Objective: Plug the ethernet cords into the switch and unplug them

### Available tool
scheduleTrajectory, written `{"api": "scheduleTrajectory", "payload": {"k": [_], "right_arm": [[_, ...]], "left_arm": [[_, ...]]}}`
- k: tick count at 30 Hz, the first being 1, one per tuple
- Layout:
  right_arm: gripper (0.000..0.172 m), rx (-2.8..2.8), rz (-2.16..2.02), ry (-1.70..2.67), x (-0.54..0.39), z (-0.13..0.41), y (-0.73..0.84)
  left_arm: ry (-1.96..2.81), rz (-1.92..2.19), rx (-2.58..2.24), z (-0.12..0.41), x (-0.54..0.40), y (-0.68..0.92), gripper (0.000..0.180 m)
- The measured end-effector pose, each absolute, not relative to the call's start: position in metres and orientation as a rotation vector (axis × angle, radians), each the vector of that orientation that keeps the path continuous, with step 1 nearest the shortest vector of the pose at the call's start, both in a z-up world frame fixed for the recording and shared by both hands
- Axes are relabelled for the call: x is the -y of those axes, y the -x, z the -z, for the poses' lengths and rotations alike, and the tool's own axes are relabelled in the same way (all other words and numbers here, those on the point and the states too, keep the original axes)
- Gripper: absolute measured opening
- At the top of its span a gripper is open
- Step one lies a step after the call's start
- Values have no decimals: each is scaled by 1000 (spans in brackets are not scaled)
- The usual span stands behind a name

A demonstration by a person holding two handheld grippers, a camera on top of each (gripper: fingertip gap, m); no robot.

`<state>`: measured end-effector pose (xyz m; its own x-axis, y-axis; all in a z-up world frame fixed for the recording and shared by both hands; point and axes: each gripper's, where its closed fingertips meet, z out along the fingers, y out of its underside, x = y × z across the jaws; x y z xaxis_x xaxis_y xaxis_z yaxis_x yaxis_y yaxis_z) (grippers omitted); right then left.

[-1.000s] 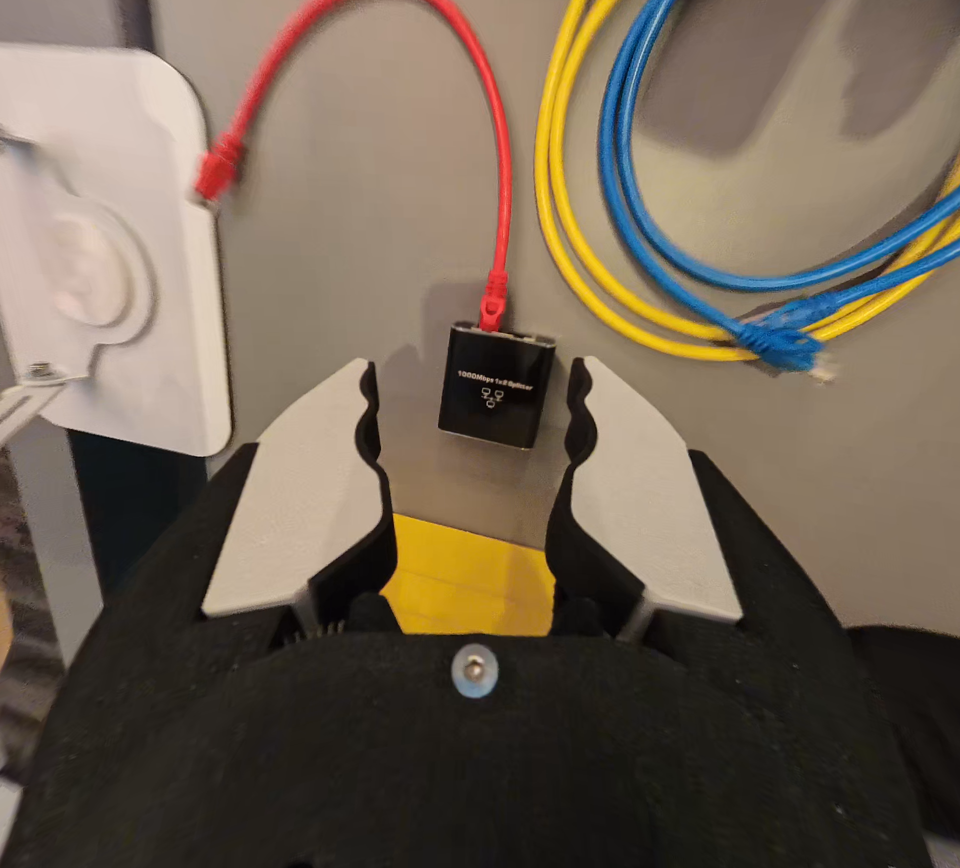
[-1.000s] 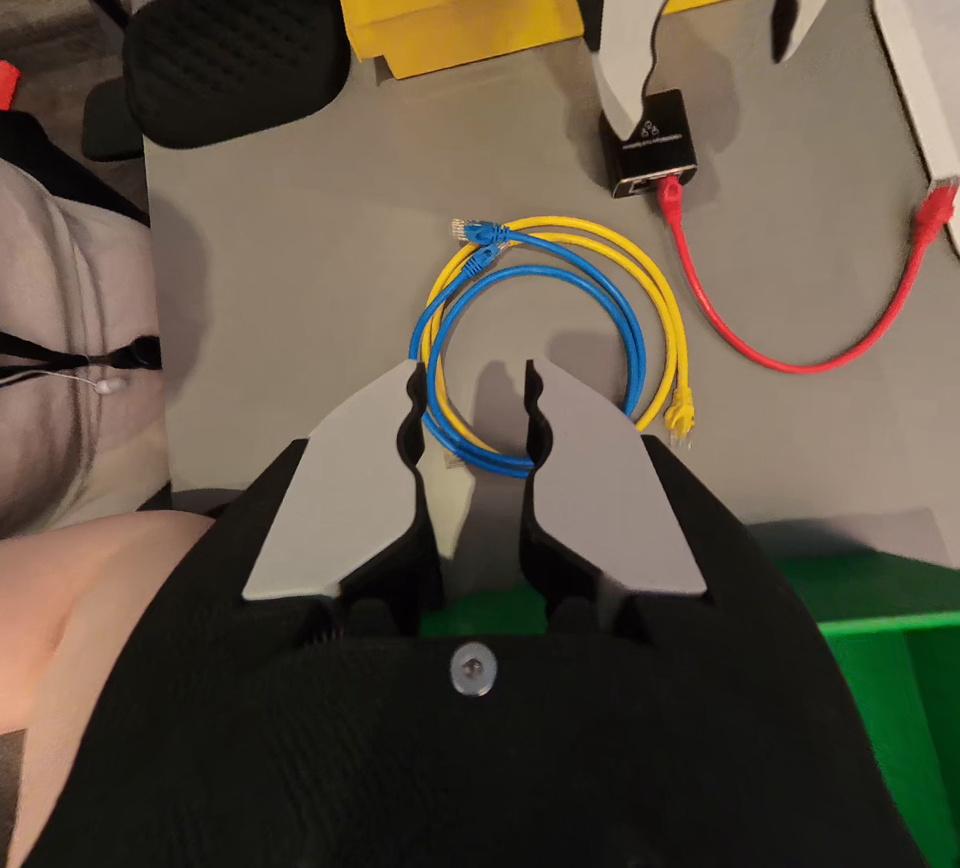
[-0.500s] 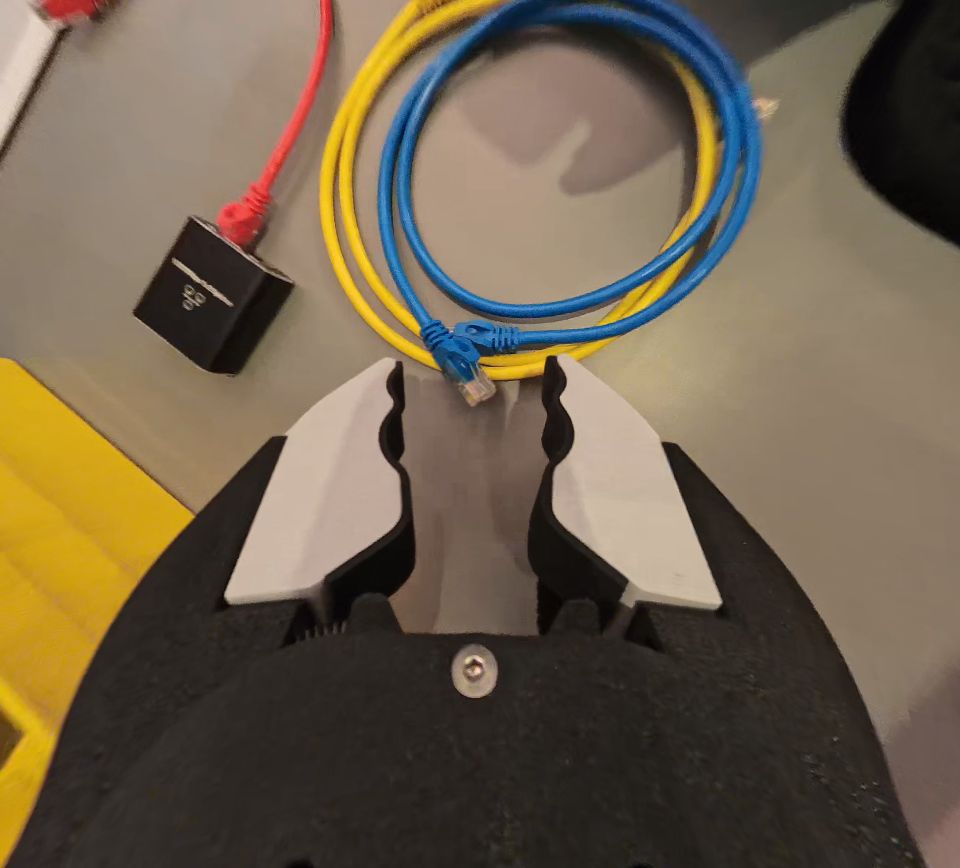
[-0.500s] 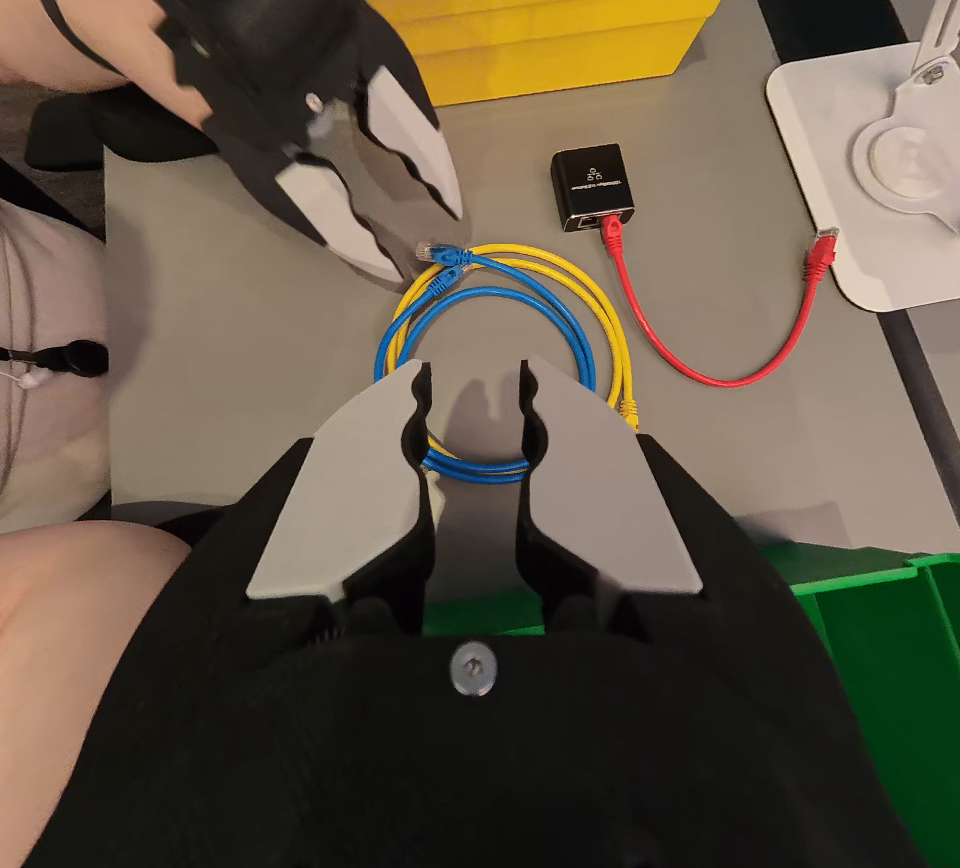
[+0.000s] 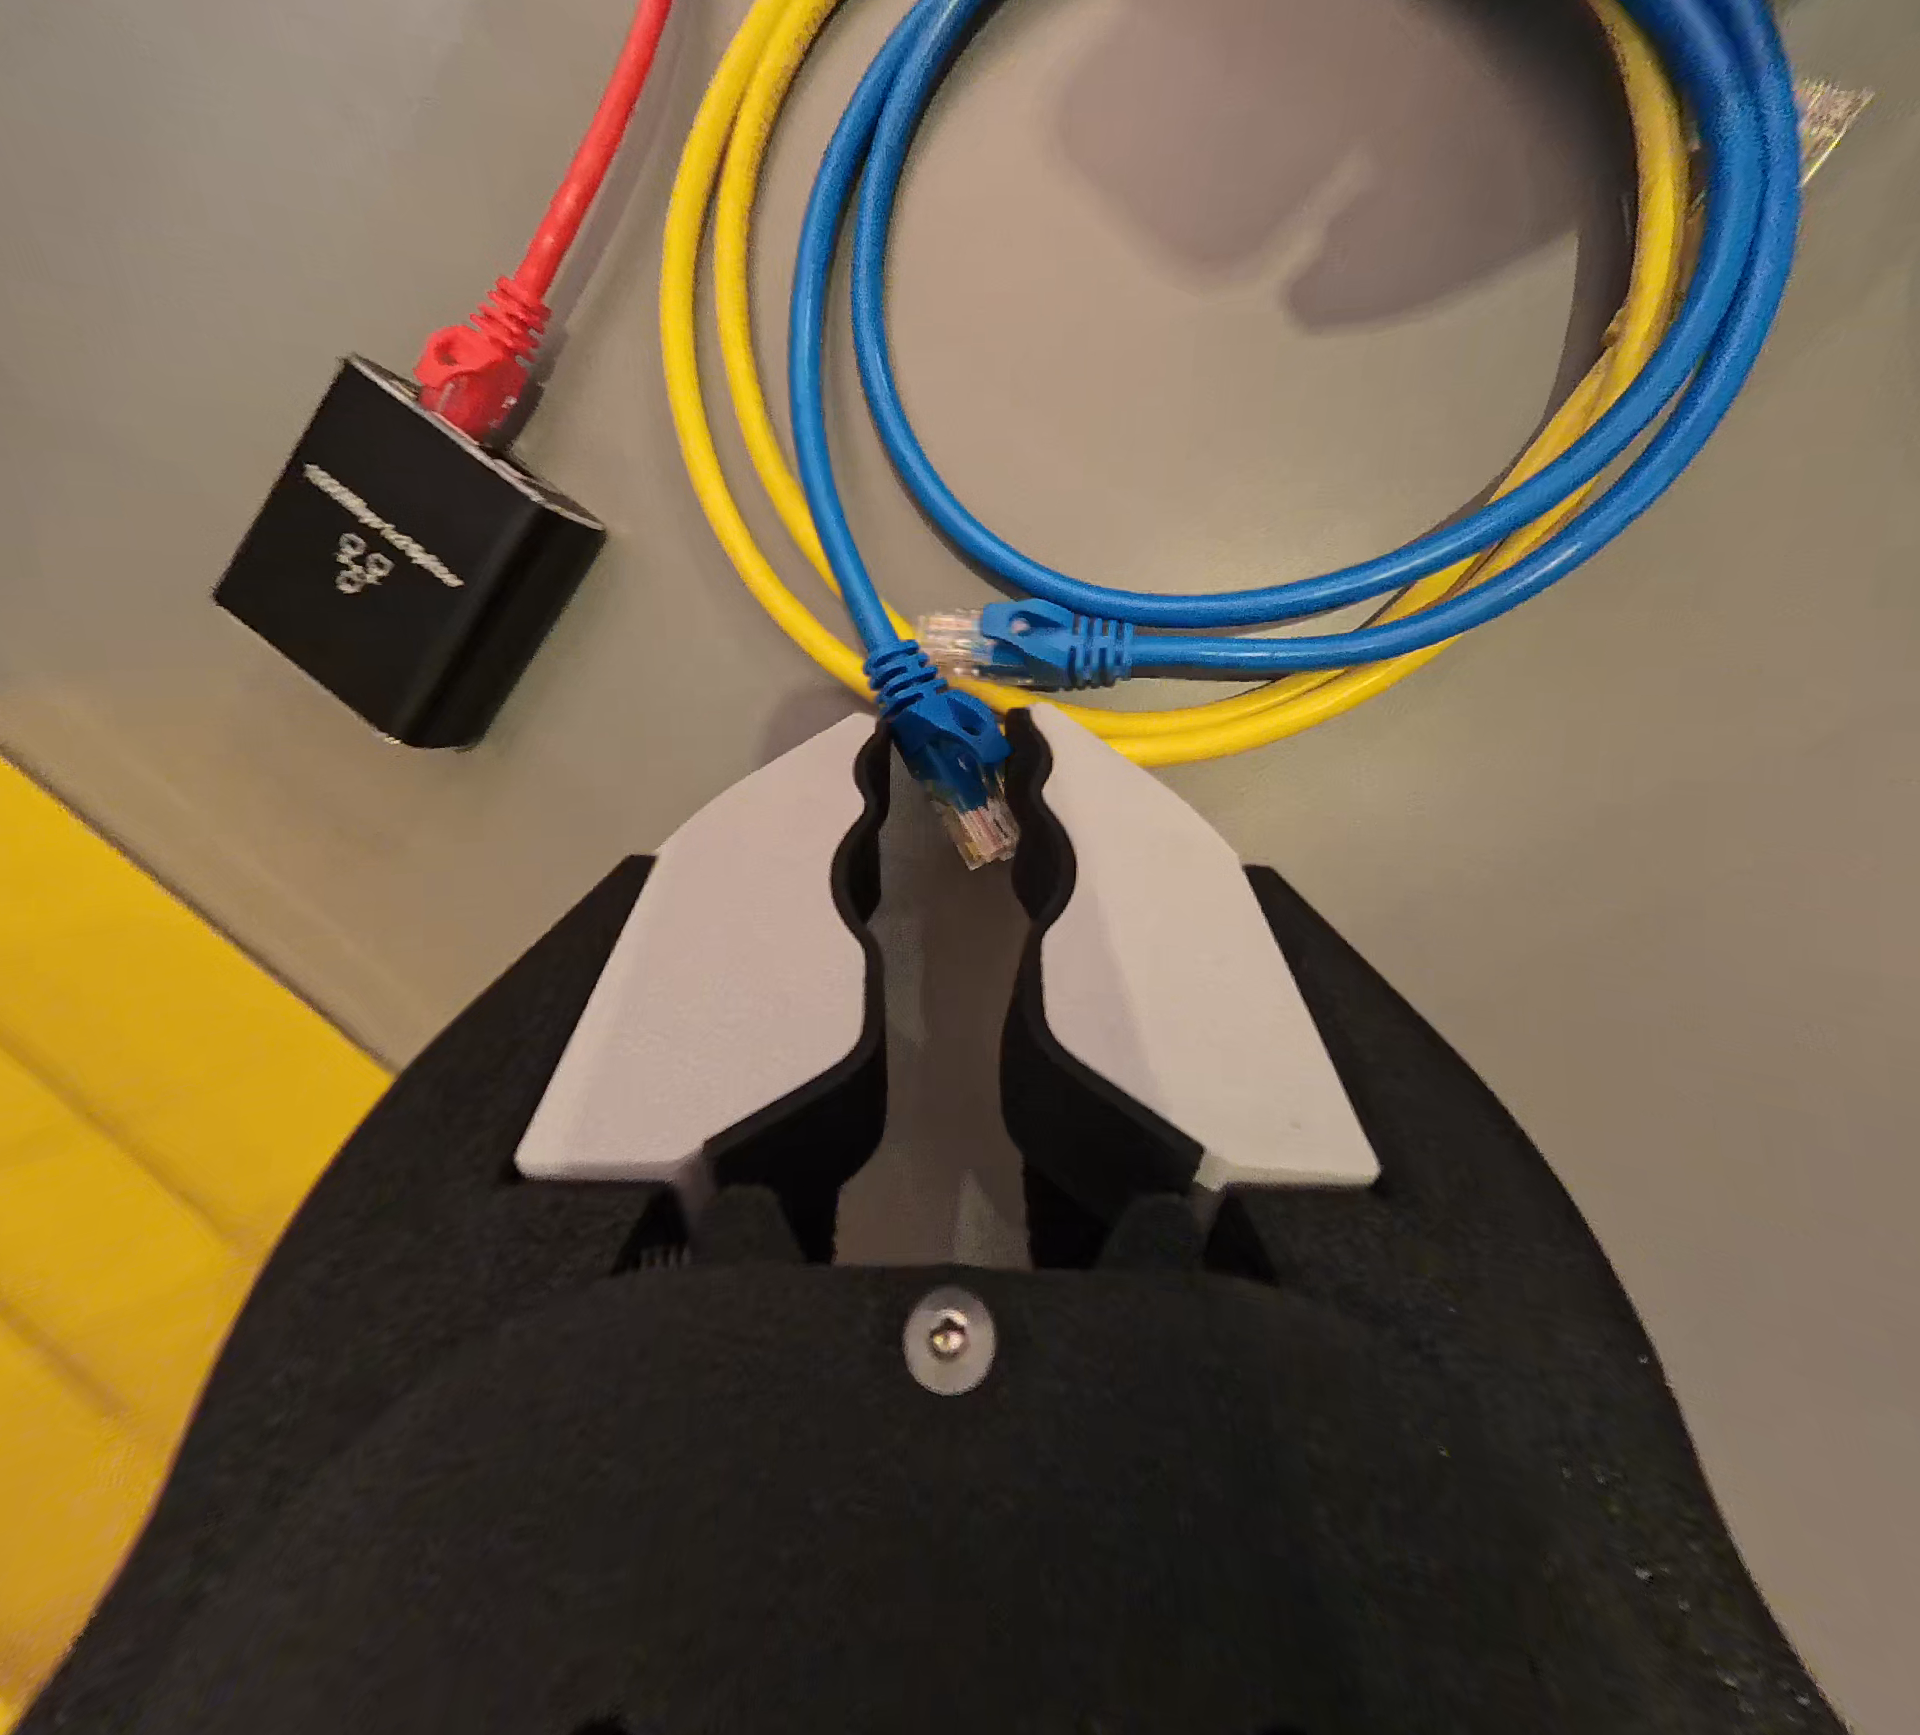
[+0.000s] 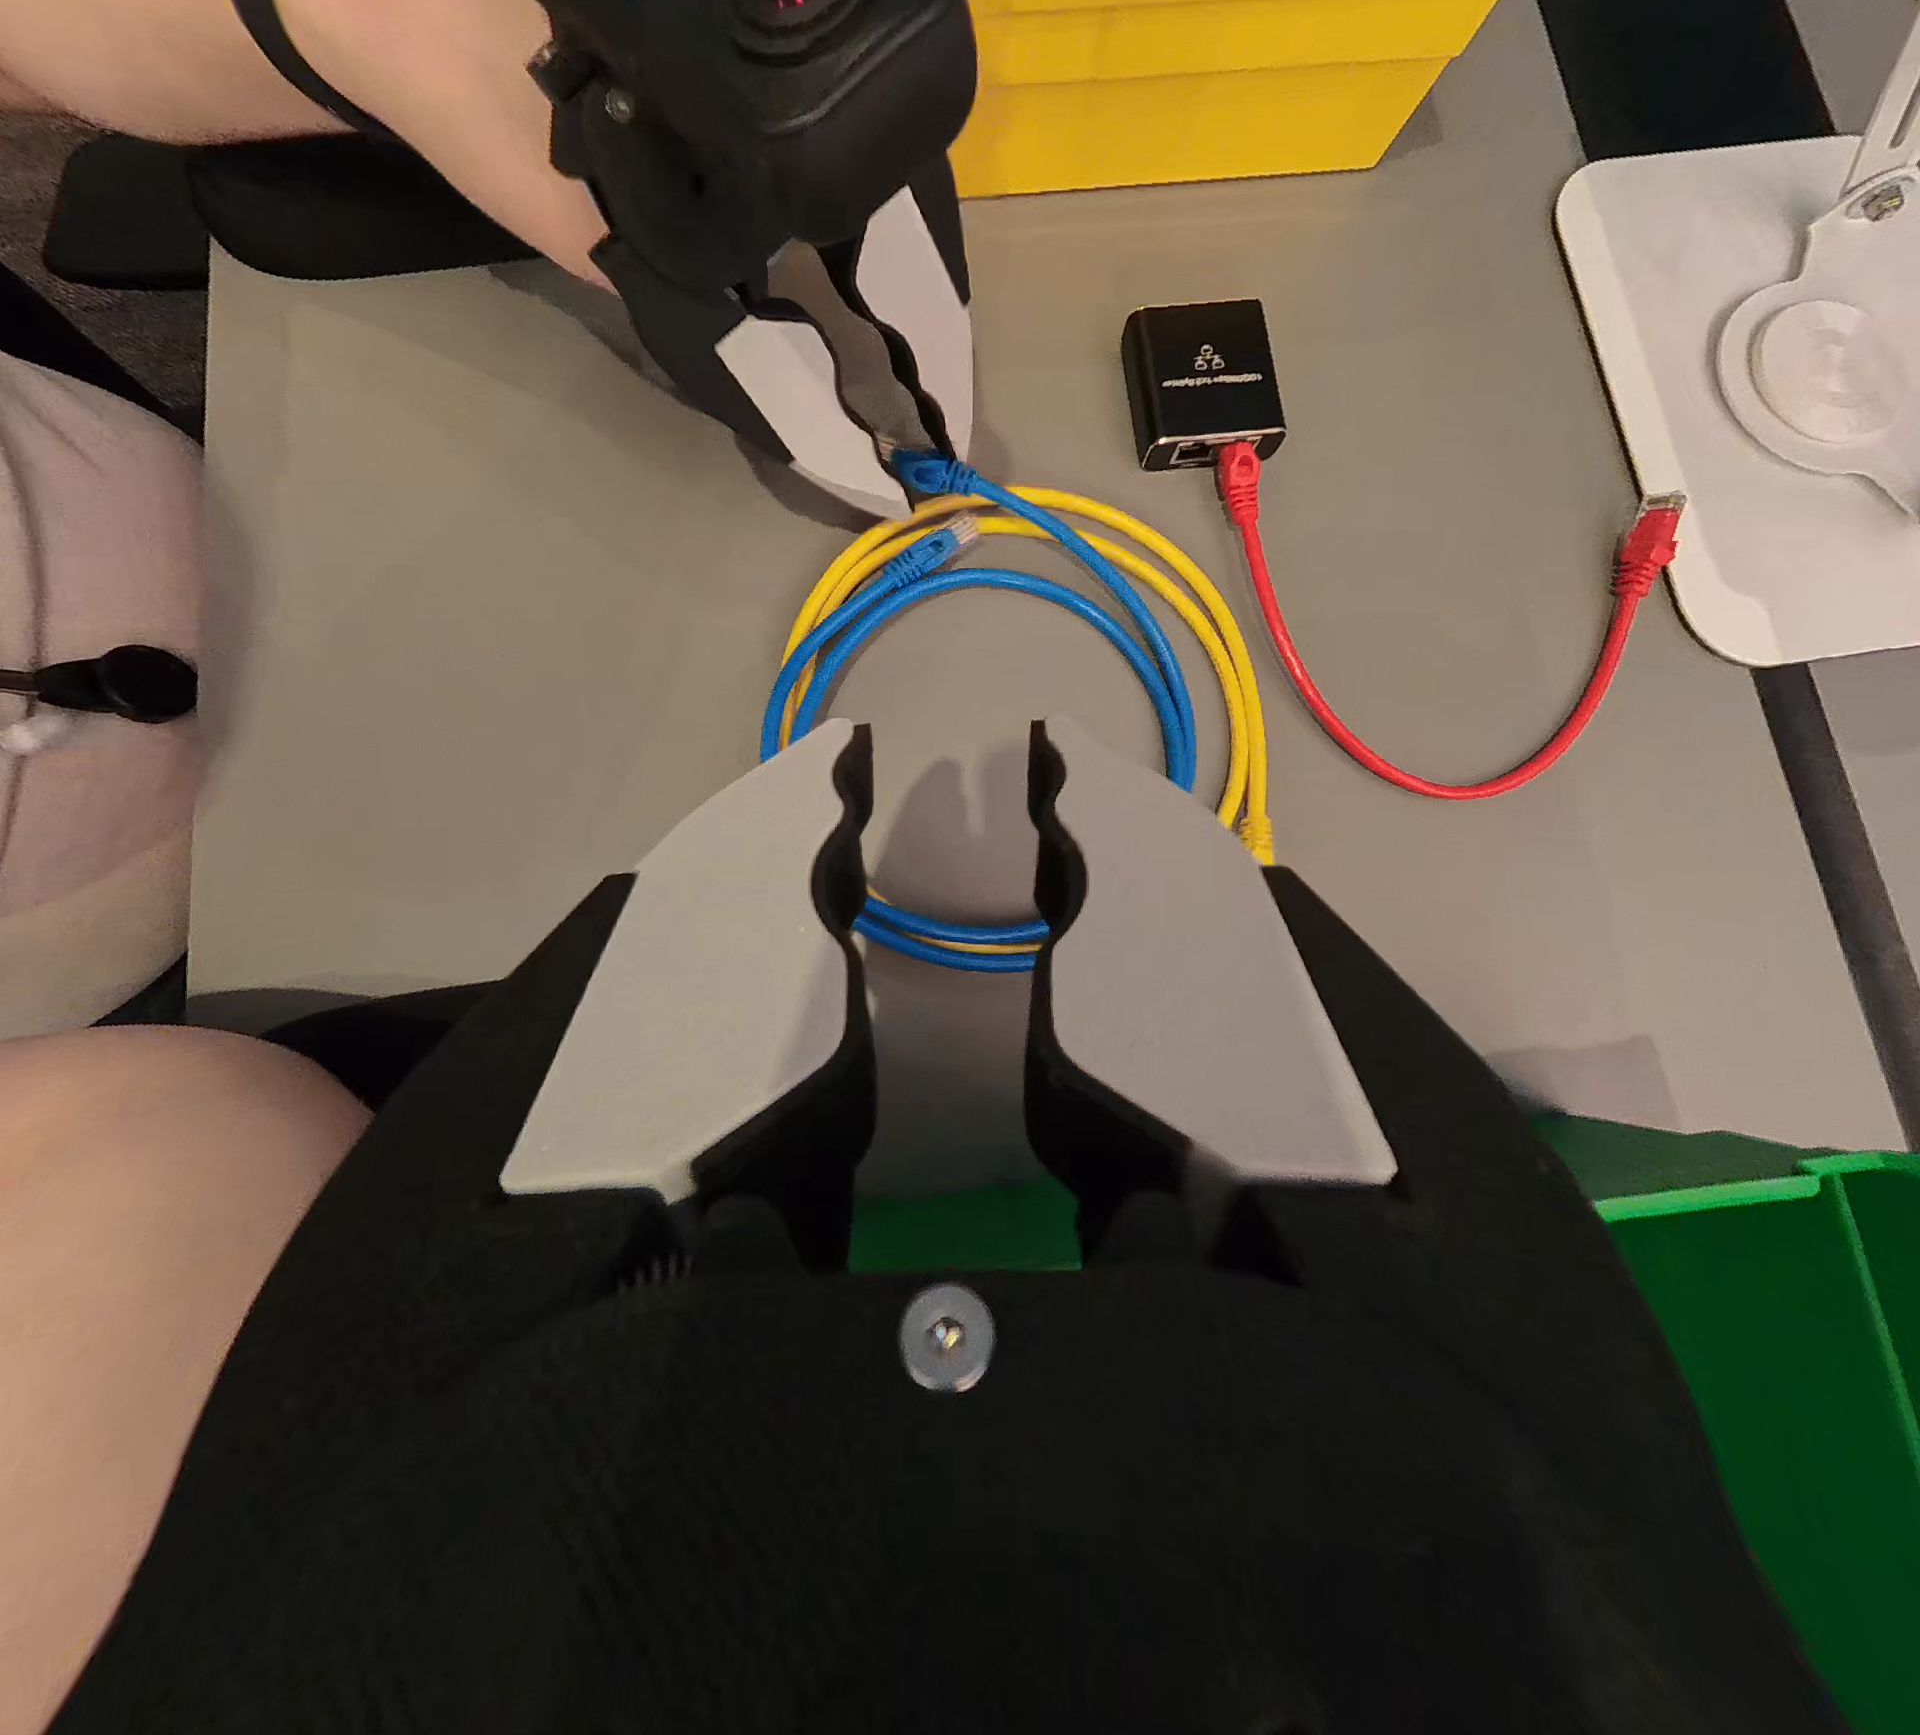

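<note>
Left hand-held gripper pinches the blue cord's plug, long axis along its fingers, near the desk's middle, the black switch just to its left, nearer than the spread, empty right hand-held gripper.

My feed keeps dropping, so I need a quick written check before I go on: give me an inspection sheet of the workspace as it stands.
Surface: grey table, bare between the items.
Job's things: black switch with the red cord plugged in; its other end lies loose by a white stand base.
Clutter: yellow bin at the far edge, green bin at the near edge.
Grippers: left gripper closed on one blue plug; right gripper open, empty, above the coil.
Cables: blue cord and yellow cord coiled together, neither plugged in.
Surroundings: black chair beyond the table.
</note>
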<state>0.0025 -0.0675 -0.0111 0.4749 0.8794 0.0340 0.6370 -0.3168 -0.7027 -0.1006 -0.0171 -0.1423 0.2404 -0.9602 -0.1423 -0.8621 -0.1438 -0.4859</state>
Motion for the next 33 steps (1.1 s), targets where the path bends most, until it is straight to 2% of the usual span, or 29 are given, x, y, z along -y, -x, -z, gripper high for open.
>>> {"api": "scheduleTrajectory", "payload": {"k": [4, 7, 9, 13, 14, 16, 20, 23, 24, 27, 31, 33], "right_arm": [[30, 1309, -445, 1900, 44, 3, 20], [30, 1400, -453, 1685, 21, -2, 63], [30, 1477, -460, 1574, 13, 8, 88], [30, 1587, -464, 1646, 10, 41, 100], [28, 1572, -449, 1636, 5, 42, 102], [10, 1561, -511, 1586, 5, 38, 110], [7, 1474, -664, 1563, 6, 19, 112], [7, 1448, -754, 1640, 14, 15, 101], [7, 1437, -793, 1666, 17, 13, 100], [7, 1395, -830, 1753, 16, 11, 95], [7, 1351, -833, 1861, 12, 18, 92], [7, 1333, -868, 1877, 13, 16, 93]], "left_arm": [[2037, 217, -1718, 114, 13, 111, 20], [2086, 327, -1739, 85, 20, 114, 20], [2096, 474, -1712, 62, 29, 109, 21], [2076, 654, -1687, 30, 37, 111, 20], [2062, 701, -1677, 22, 38, 113, 20], [2025, 770, -1648, 9, 34, 116, 20], [1909, 862, -1630, -13, 23, 125, 22], [1753, 690, -1609, -29, 3, 139, 59], [1693, 612, -1602, -34, -3, 145, 62], [1502, 433, -1646, -45, -10, 148, 59], [1298, 457, -1852, -43, 18, 130, 47], [1298, 398, -1860, -37, 11, 126, 49]]}}
